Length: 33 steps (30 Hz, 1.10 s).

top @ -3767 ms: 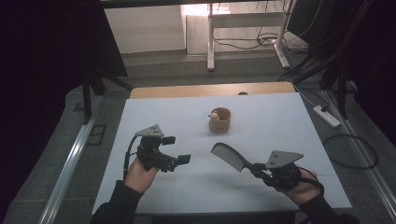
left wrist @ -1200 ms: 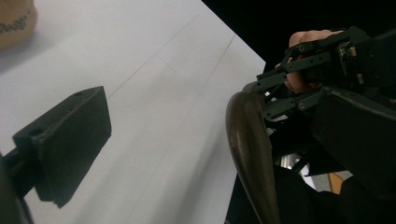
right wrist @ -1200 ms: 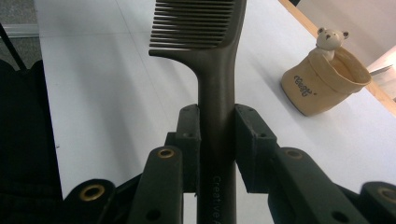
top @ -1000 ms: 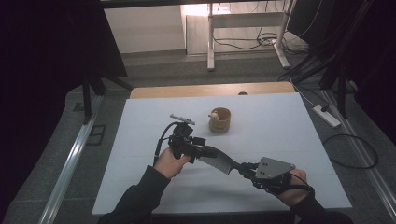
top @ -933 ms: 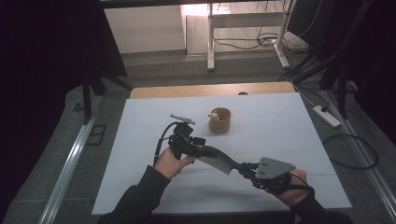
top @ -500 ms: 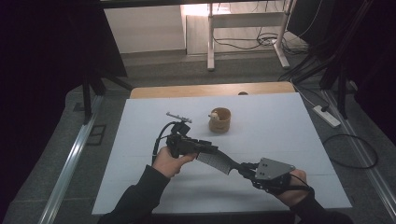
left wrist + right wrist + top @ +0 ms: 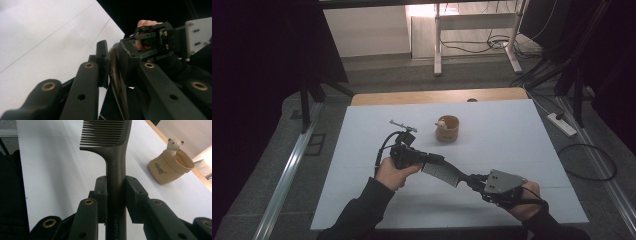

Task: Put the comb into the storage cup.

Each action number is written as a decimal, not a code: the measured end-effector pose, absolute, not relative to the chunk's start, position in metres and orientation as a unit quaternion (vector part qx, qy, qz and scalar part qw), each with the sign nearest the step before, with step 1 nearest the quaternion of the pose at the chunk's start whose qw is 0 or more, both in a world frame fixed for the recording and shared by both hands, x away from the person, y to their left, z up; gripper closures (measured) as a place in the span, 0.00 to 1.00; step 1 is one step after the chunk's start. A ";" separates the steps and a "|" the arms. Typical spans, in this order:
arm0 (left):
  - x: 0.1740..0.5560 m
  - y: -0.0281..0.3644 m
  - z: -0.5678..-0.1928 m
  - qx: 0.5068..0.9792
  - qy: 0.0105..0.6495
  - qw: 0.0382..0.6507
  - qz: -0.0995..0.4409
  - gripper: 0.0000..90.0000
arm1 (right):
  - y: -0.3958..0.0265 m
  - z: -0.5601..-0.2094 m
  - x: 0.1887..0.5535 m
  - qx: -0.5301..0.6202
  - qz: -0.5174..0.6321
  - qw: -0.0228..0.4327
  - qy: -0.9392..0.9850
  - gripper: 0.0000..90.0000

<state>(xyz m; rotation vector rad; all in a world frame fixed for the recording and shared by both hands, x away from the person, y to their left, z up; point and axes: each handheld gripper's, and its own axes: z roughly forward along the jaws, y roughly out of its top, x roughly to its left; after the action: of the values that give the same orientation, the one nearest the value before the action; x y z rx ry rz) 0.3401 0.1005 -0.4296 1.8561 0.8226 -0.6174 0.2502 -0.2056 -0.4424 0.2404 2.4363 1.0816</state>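
1. Leftmost, my left gripper (image 7: 432, 159) sits over the middle of the white table (image 7: 512, 130), just above my left hand (image 7: 393, 172). Its jaws have just been closing, and in the left gripper view (image 7: 117, 58) they stand nearly together with the thin toothed end of the comb (image 7: 115, 75) clamped edge-on between the pads.
2. Next, the comb (image 7: 443, 173) is held off the table between the two grippers. I see its long axis slanting across the high view, the toothed head up and to the left at my left gripper, the handle down and to the right.
3. Further right, my right gripper (image 7: 474, 179) is clamped on the comb's handle; in the right gripper view (image 7: 116, 187) both pads press its sides and the teeth (image 7: 103, 132) point away from the camera, fanning to that view's left.
4. Beyond the comb, a small tan cup (image 7: 447, 128) with a bear figure on its rim stands upright, well apart from both grippers.
5. As for the surface, the table is plain white with a wooden strip (image 7: 437, 96) along its far edge.
6. Around it I see a dim room, a grey floor, desk legs (image 7: 438, 45) and cables (image 7: 584, 160) behind and to the right.
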 end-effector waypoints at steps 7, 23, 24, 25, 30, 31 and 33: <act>0.341 0.101 -0.432 0.751 0.342 0.491 -0.279 0.91 | -0.205 -0.444 0.250 0.080 0.387 0.241 0.887 0.81; 0.342 0.105 -0.433 0.746 0.340 0.499 -0.279 0.93 | -0.203 -0.446 0.249 0.084 0.395 0.237 0.884 0.68; 0.342 0.105 -0.433 0.747 0.341 0.501 -0.276 0.93 | -0.203 -0.446 0.249 0.088 0.396 0.233 0.884 0.66; 0.342 0.105 -0.433 0.747 0.341 0.501 -0.275 0.93 | -0.203 -0.446 0.250 0.092 0.396 0.231 0.884 0.63; 0.342 0.107 -0.431 0.748 0.342 0.502 -0.268 0.93 | -0.204 -0.448 0.253 0.113 0.391 0.222 0.886 0.54; 0.342 0.107 -0.431 0.749 0.342 0.502 -0.266 0.93 | -0.204 -0.448 0.254 0.117 0.391 0.221 0.886 0.52; 0.342 0.108 -0.430 0.750 0.342 0.502 -0.262 0.93 | -0.204 -0.449 0.256 0.132 0.388 0.215 0.886 0.47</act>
<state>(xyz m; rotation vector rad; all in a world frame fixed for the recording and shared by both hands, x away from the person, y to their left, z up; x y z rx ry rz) 0.3417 0.1083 -0.4301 1.8110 0.8268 -0.6342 0.2560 -0.2045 -0.4488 0.3653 2.4581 1.0771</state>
